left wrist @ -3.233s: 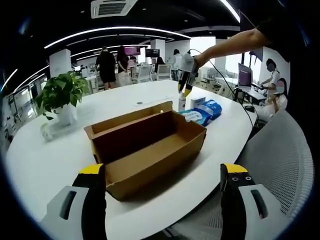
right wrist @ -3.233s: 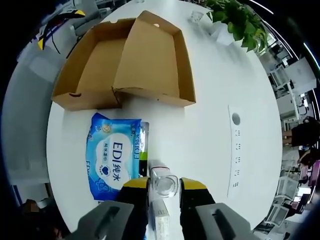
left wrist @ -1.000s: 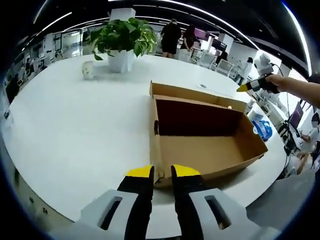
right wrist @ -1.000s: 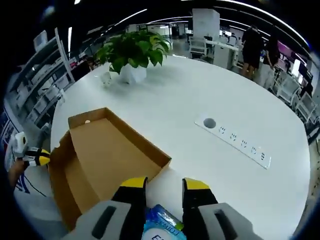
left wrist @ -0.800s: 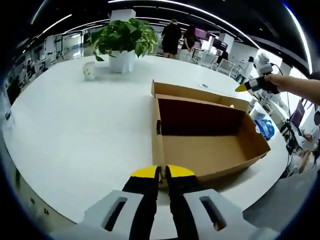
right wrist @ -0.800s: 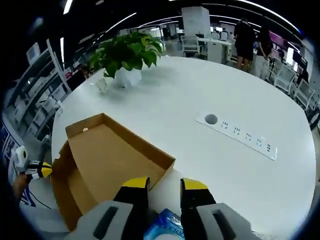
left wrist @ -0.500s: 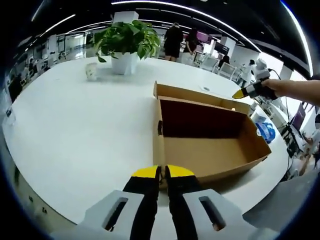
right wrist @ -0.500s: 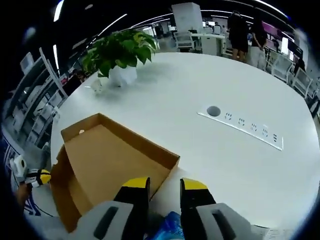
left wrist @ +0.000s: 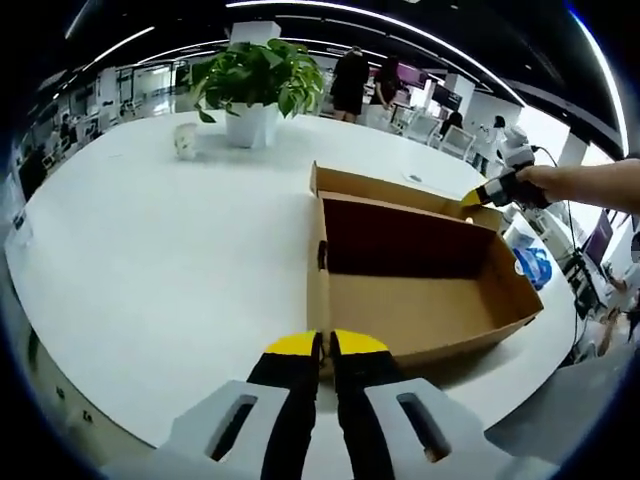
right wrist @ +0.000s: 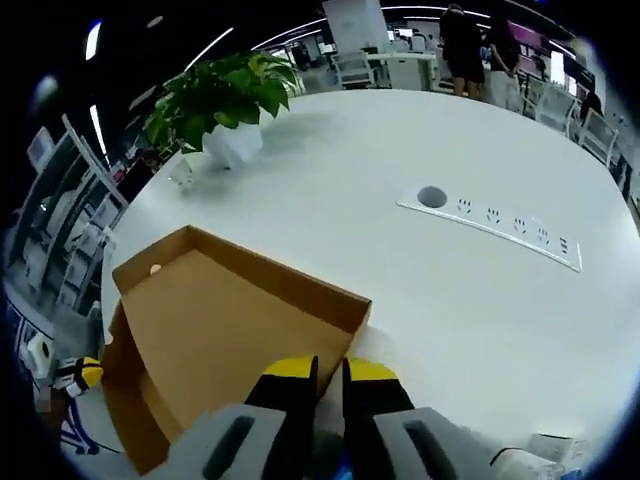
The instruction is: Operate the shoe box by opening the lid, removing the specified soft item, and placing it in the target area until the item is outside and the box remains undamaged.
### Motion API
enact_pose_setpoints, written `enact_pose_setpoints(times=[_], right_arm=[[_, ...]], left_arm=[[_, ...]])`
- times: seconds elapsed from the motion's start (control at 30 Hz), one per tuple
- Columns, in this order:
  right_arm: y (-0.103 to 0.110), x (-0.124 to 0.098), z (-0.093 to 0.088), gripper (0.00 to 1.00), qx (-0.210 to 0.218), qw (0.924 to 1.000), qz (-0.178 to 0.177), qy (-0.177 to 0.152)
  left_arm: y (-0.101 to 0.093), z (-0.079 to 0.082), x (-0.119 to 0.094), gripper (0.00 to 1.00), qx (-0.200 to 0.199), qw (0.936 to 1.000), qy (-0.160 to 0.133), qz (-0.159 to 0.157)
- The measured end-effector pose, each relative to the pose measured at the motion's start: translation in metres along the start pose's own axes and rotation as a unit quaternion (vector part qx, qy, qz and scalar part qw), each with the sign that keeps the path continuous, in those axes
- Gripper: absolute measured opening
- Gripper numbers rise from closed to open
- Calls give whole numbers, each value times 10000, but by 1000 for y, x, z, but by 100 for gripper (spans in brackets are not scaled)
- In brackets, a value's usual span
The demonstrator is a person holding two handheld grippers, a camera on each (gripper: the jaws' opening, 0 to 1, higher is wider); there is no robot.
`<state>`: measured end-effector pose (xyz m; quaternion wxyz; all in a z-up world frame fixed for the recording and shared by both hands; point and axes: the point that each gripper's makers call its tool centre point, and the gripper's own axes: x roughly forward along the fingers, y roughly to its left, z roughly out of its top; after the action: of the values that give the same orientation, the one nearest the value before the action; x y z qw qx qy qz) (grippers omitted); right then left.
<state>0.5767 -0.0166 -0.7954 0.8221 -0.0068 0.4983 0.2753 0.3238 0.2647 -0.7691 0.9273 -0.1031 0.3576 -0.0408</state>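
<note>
In the left gripper view the left gripper covers the near corner of the cardboard box, so whether its jaws pinch the wall cannot be told. The blue wipes packet is half hidden behind the box's far end. In the right gripper view the right gripper hides whatever lies between its jaws.

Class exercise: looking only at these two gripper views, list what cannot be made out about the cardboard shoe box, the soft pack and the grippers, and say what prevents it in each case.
- Open brown cardboard shoe box: left gripper view, near inner wall hidden by its rim.
- Blue soft wipes pack: left gripper view, print too small, partly behind the box.
- Right gripper: right gripper view, jaws nearly together at the box wall; grip cannot be told.
- Left gripper: left gripper view, jaws closed at the box's corner; pinch itself hidden.
</note>
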Motion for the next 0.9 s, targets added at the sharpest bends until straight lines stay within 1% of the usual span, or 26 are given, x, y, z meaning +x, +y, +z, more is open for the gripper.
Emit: enact_pose_setpoints(times=[0.13,0.3,0.43,0.67,0.9], right_arm=[[-1,-2,1,1,17,10000,-31,-41],[1,-9,2,0,81,9997,-21,-210],[1,-12,5,0,-24,9995,-64,-304],[5,-19,11,0,107,9988,-95,-474],[10,-28,12,0,205,9978,-58,-622]], left_arm=[[0,0,1,2,-40,10000,19,-4],[-1,0,1,2,-83,9999,41,-46],[-1,-1,2,2,-103,9999,34,-56],[-1,-1,1,2,-103,9999,20,-67],[-1,-1,0,1,-86,9999,48,-65]])
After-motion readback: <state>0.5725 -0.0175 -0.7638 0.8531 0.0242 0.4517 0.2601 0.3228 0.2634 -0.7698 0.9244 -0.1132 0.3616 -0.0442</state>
